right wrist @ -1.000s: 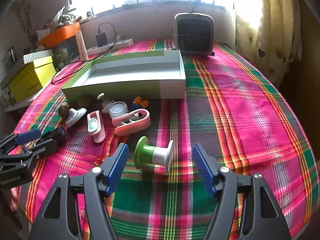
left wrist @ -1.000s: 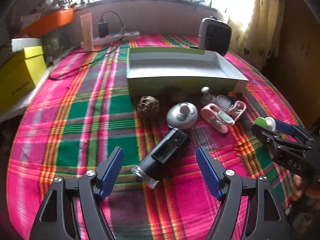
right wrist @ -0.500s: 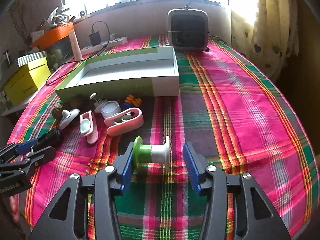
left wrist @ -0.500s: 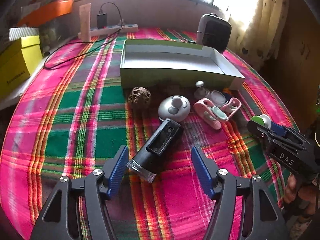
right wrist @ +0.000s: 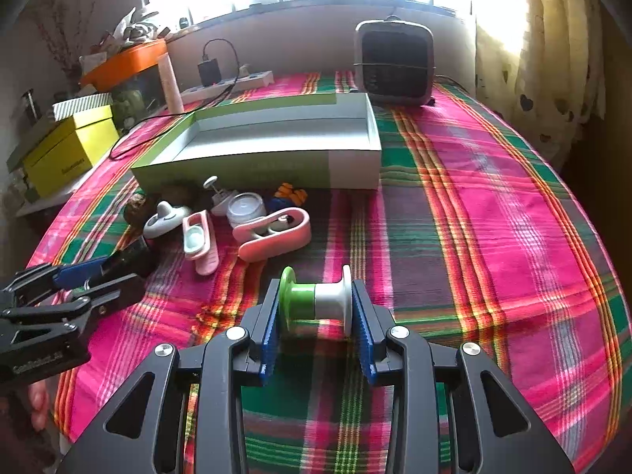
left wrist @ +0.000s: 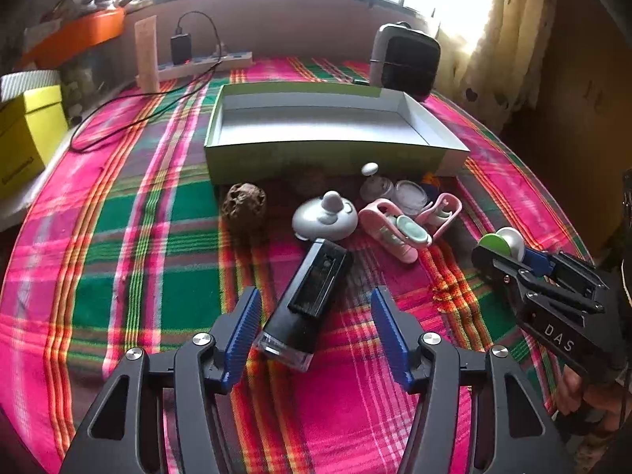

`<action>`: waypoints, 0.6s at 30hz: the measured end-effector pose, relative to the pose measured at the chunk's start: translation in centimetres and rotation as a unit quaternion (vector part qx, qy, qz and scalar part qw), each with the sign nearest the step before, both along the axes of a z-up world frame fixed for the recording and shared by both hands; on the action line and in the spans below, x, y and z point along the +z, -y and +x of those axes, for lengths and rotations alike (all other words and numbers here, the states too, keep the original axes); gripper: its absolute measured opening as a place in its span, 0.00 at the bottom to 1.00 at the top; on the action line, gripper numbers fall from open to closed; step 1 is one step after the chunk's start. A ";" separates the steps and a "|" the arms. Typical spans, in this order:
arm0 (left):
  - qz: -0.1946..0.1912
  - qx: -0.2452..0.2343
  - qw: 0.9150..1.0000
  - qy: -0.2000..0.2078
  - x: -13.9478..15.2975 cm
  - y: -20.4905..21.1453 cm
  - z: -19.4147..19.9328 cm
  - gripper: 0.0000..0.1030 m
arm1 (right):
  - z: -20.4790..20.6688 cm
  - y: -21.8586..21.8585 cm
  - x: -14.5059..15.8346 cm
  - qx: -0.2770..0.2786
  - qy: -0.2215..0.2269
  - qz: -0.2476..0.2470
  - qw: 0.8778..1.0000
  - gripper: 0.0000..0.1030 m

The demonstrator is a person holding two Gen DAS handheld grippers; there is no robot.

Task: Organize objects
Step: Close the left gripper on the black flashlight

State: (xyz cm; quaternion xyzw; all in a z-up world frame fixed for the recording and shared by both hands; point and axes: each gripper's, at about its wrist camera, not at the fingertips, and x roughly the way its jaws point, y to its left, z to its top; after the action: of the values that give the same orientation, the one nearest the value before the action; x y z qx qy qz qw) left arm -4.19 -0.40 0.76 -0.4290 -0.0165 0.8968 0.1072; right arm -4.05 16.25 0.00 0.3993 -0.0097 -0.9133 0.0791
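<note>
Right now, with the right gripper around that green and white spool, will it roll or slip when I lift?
The spool is probably stiff, light plastic. The right gripper has a pad on each flat end flange, so slipping looks unlikely. Released on its side on the tablecloth, it could roll.

Left wrist view sat low over plaid worktop (left wrist: 118, 237), close behind black device (left wrist: 312, 296), faced window wall. Right wrist view sat equally low, further right, close behind green-white spool (right wrist: 316, 300), faced same wall. Both shared open box (left wrist: 328, 154) (right wrist: 256, 166), small heater (left wrist: 407, 63) (right wrist: 395, 63), power strip (left wrist: 205, 67) (right wrist: 233, 81), clutter before box. Each view caught other hand-held gripper at frame edge.
</note>
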 end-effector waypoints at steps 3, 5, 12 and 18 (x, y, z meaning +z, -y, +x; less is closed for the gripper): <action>-0.006 -0.002 1.000 0.000 0.1 -0.3 -0.3 0.55 | -0.1 0.2 0.0 0.003 0.000 -0.001 1.000 0.34; 0.001 0.000 1.000 0.002 0.2 -0.2 -0.3 0.47 | -0.1 0.4 0.0 0.008 0.001 0.000 1.000 0.34; -0.002 0.007 1.000 0.003 0.3 -0.4 -0.4 0.37 | -0.1 0.8 -0.1 0.014 0.000 -0.002 1.000 0.34; -0.006 0.007 1.000 0.003 0.3 -0.5 -0.3 0.28 | -0.1 1.0 -0.1 0.021 0.001 0.000 1.000 0.34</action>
State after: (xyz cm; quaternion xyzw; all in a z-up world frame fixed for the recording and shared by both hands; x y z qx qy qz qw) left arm -4.47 0.13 1.03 -0.4324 -0.0146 0.8962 0.0980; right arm -4.17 15.22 -0.05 0.4001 -0.0018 -0.9112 0.0980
